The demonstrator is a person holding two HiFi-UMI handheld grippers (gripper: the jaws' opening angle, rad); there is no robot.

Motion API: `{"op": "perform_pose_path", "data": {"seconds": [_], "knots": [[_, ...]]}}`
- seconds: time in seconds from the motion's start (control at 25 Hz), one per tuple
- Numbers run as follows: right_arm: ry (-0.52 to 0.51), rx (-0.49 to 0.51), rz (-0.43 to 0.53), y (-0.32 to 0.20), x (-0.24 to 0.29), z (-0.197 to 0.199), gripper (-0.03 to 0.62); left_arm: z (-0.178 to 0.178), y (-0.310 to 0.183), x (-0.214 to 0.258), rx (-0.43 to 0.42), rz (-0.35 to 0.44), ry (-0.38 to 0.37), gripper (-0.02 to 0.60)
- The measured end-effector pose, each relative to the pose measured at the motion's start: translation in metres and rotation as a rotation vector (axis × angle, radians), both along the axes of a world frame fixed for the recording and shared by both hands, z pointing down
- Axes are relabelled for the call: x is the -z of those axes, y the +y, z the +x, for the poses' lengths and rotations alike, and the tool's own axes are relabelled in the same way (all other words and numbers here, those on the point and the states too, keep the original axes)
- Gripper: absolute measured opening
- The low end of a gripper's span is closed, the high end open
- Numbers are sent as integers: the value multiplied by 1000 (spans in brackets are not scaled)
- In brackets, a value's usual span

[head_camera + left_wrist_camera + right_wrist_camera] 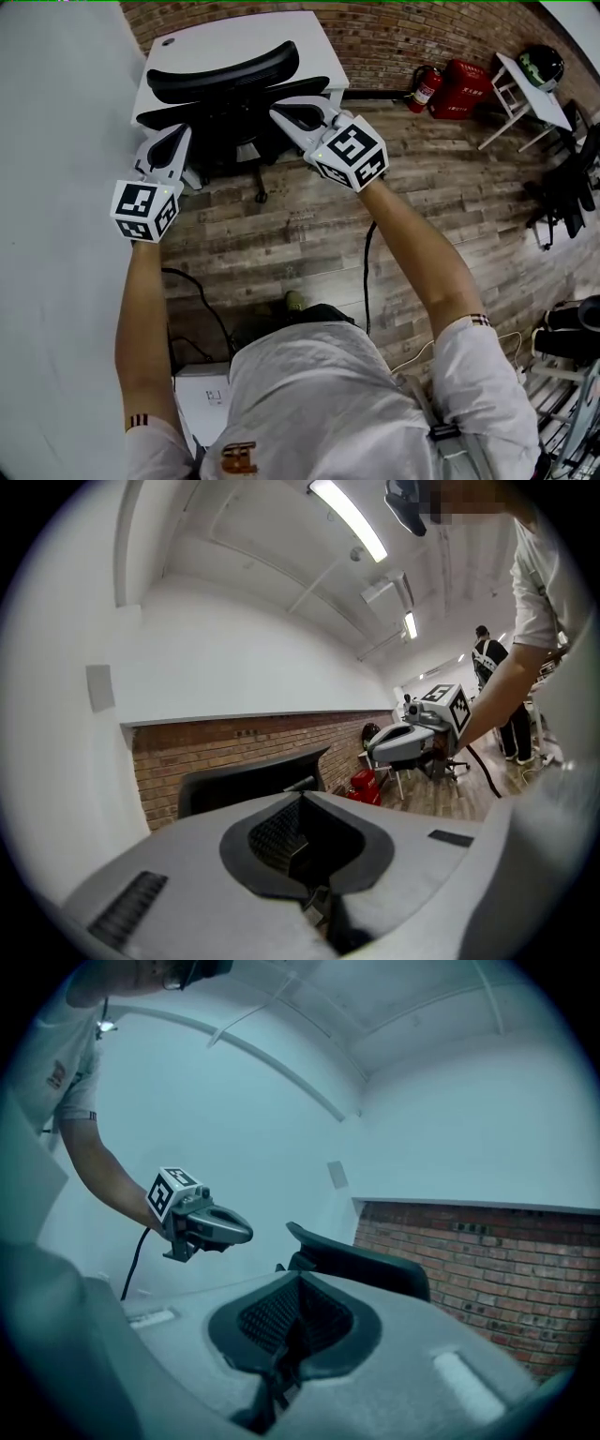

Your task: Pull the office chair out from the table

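Fingers first: the left gripper [302,797] has its two jaws pressed together with nothing between them, and the right gripper [300,1277] shows the same, tips meeting on empty air. Both point roughly level, toward 12 o'clock.

And there at 12 o'clock stands the office chair [225,75], black, its curved backrest facing the person and its seat tucked in against the white table [281,28] by the brick wall. The left gripper sits at about 11 o'clock, near the chair's left side; the right one sits at about 1 o'clock, near its right side. Neither appears to touch the chair.

So the reach looks nearly done and the grasp is the step in hand. To do it well, I'd say both sets of jaws need to spread before contact, then take the backrest edge on each side at a matching height. An even pull straight back toward 6 o'clock should keep the chair from swivelling. One risk: a black cable [202,305] lies on the wood floor at 7 o'clock, just where the wheels may roll.
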State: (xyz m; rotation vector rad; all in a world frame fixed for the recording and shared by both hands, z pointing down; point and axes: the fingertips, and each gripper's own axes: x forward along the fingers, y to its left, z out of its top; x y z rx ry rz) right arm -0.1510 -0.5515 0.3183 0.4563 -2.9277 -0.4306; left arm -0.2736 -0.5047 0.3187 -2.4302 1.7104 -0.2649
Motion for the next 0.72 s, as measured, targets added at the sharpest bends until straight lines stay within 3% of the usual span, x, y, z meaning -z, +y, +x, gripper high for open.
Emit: {"op": "perform_pose_path", "data": {"seconds": [0.12,0.24,0.48,0.72], "knots": [[68,-1,35,-13,-6,5,5,-12,-6,-1,15,-17,-58,5],[143,-5,77,-23,-10,10,54,-23,-10,-4,9,-39,-125,25],[259,-39,113,-47,-21,19,111,-42,-25,-20,-17,-119,-262,128],[365,-69,118,-71,-38,22,166,-76,-41,-49,-29,-216,-415,192]]}}
